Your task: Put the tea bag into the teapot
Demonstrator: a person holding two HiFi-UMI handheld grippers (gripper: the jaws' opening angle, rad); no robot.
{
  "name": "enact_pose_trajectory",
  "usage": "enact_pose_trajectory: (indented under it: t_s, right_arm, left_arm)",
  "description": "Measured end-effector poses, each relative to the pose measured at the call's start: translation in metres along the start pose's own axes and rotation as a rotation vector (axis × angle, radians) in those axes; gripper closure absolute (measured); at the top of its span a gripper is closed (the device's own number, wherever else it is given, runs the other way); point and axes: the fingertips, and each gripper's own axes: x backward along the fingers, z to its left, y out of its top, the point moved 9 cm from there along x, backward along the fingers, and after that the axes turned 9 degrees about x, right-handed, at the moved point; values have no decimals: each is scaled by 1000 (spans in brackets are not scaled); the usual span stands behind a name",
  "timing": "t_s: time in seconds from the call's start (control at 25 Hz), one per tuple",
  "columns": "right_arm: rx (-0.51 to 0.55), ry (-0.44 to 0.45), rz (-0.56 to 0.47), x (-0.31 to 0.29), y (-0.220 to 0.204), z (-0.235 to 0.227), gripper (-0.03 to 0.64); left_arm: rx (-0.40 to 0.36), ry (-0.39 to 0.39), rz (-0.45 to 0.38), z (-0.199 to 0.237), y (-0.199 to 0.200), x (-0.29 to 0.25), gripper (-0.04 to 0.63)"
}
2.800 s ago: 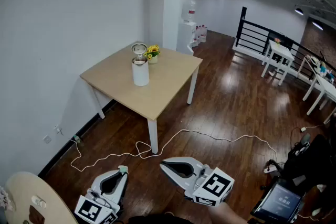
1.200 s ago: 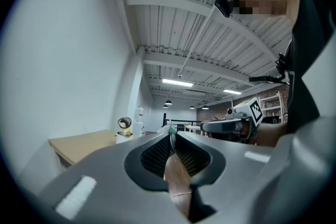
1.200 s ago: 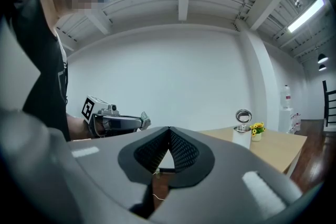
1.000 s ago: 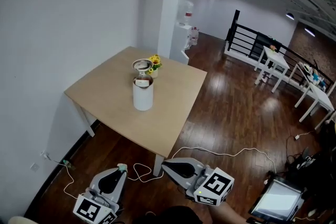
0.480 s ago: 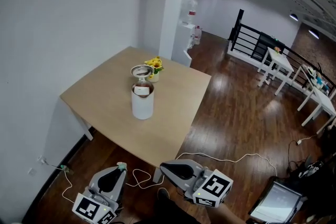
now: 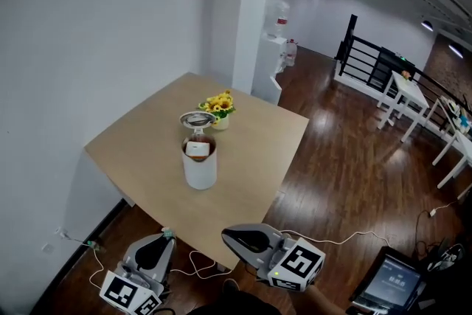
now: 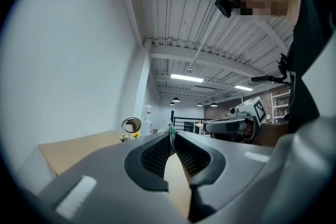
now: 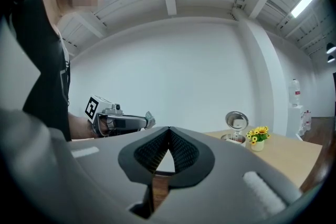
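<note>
A white teapot stands near the middle of the wooden table, its hinged metal lid tipped open. A white and orange bit shows in its mouth. My left gripper is low at the left, off the table's near edge. It is shut on a small green and white piece, seemingly the tea bag, most of which is hidden. My right gripper hovers over the table's near corner, shut with nothing in it. From the right gripper the teapot lies far ahead.
A small pot of yellow flowers sits just behind the teapot. A white wall and a pillar border the table's far side. A white cable trails over the wooden floor. White tables and a black railing stand far right.
The table and teapot have come closer and now reach under the right gripper. Both grippers keep their places in the view and stay shut.
</note>
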Motion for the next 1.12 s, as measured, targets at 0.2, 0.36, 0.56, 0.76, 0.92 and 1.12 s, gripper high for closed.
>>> enact_pose_trajectory:
  t_s: [0.2, 0.36, 0.56, 0.76, 0.92, 1.12]
  right_arm:
    - [-1, 19, -12, 3, -10, -44, 617]
    - [-28, 27, -27, 9, -16, -66, 617]
    - [-47, 26, -30, -8, -34, -106, 617]
    - [-76, -2, -21, -17, -39, -125, 617]
    - [-54, -21, -8, -34, -36, -138, 617]
    - [-56, -52, 13, -49, -24, -145, 617]
  left_arm:
    - [-11, 23, 10, 5, 1, -41, 552]
    - [-21, 25, 26, -2, 0, -65, 552]
    - [-40, 18, 68, 24, -6, -108, 552]
    - [-33, 13, 64, 37, -1, -123, 552]
    - [-22, -15, 71, 58, 3, -136, 552]
    - [-21, -18, 69, 79, 16, -145, 552]
